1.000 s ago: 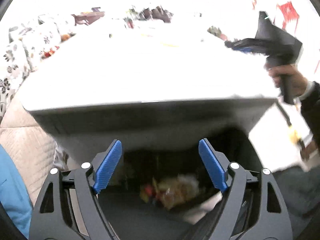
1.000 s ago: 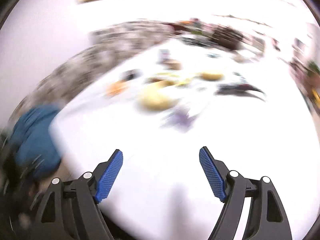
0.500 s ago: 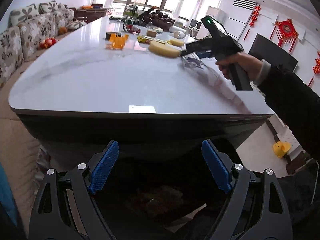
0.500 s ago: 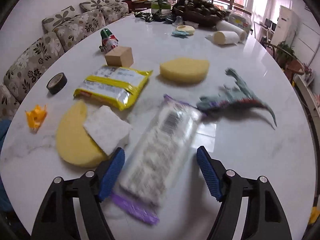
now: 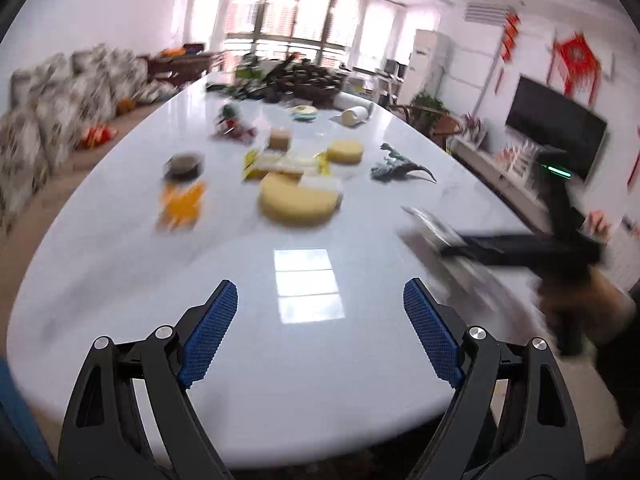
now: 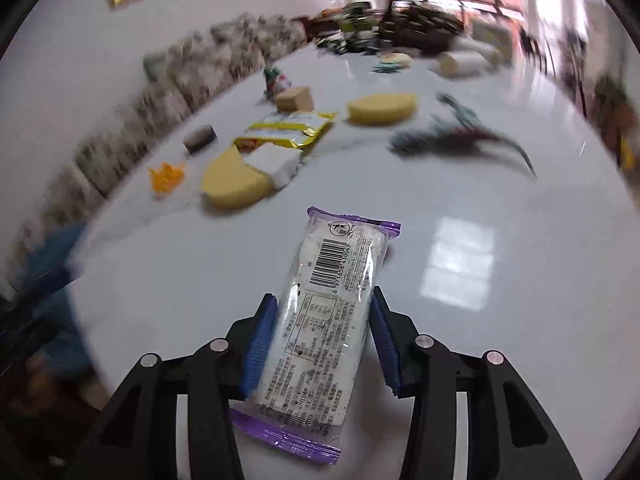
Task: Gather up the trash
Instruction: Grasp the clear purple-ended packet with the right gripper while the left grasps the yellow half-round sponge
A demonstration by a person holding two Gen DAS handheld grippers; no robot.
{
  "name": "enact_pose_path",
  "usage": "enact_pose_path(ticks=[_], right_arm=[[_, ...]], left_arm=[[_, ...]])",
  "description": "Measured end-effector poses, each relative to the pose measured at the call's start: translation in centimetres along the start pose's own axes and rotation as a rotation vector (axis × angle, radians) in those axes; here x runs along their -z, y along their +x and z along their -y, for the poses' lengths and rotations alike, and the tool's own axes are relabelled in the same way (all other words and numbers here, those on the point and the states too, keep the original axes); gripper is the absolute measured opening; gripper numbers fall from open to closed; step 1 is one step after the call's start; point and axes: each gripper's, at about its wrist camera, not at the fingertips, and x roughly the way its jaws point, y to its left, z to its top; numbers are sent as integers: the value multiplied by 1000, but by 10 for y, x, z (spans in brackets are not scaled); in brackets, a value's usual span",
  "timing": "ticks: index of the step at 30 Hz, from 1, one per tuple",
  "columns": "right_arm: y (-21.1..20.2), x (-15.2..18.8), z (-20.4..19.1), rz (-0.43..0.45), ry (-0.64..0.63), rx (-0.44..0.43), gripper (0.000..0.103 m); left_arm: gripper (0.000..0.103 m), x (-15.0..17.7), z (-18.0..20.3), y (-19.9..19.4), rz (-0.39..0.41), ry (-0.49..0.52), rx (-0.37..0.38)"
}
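My right gripper (image 6: 324, 320) is shut on a clear snack wrapper with purple ends (image 6: 332, 300) and holds it above the white table (image 6: 480, 200). In the left wrist view the right gripper (image 5: 452, 246) shows blurred at the right with the wrapper (image 5: 430, 222) in it. My left gripper (image 5: 320, 328) is open and empty over the near end of the table (image 5: 304, 344). A yellow wrapper (image 6: 286, 132) lies further back, also in the left wrist view (image 5: 280, 164). An orange scrap (image 6: 166, 176) lies at the left, also in the left wrist view (image 5: 180, 202).
On the table are a yellow sponge (image 5: 298, 200) with a white block (image 6: 276, 160), a second yellow sponge (image 6: 380, 108), a toy dinosaur (image 5: 396, 166), a tape roll (image 5: 184, 164), a wooden block (image 6: 294, 98) and clutter at the far end. A sofa (image 5: 60, 116) runs along the left.
My right gripper has closed on the clear wrapper and lifted it off the table. My left gripper has risen from below the table edge over the dark bin to above the tabletop.
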Motion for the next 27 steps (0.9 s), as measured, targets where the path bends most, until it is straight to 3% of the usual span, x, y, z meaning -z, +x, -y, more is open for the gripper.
enact_pose_path(ticks=[3, 7, 14, 16, 19, 21, 27], right_arm=[[-32, 25, 21, 34, 61, -29, 46], [-62, 47, 34, 82, 74, -34, 46], [-61, 51, 37, 99, 51, -55, 46], [-55, 46, 32, 110, 45, -82, 45], [-53, 43, 22, 120, 42, -106, 45], [-52, 43, 11, 120, 25, -119, 45], [-60, 44, -16, 116, -24, -125, 45]], left_arm=[[83, -32, 9, 58, -58, 75, -53], [83, -56, -9, 123, -189, 69, -66], [83, -71, -20, 162, -263, 144, -82], [64, -74, -21, 161, -248, 148, -86], [45, -72, -29, 152, -233, 120, -81], [39, -68, -35, 137, -213, 90, -66], [39, -44, -26, 48, -77, 73, -14]])
